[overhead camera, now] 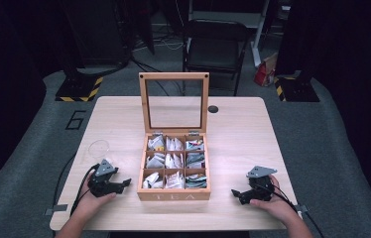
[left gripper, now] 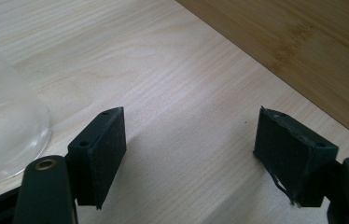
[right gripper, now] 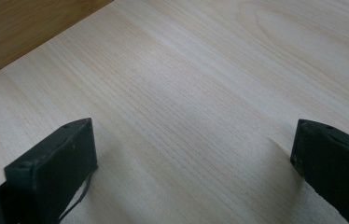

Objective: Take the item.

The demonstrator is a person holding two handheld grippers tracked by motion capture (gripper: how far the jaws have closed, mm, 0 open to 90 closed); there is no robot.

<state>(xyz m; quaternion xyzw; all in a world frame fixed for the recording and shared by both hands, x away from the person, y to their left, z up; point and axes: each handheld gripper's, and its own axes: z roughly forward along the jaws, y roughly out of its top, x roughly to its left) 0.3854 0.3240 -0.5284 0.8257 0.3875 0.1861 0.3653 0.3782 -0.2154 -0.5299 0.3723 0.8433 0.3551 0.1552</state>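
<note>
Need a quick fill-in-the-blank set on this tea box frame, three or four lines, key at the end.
1. The tea box has its glass lid standing ____.
2. The box is divided into ____ compartments.
3. The clear glass stands on the table nearest the ____ hand-held gripper.
4. The right hand-held gripper has its jaws ____, nothing between them.

Missing words: open; nine; left; open

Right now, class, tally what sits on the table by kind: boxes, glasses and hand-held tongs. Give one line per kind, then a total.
Wooden tea box, lid up: 1
Clear glass: 1
Tongs: 2, the left tongs and the right tongs, both open on the table
Total: 4
</note>
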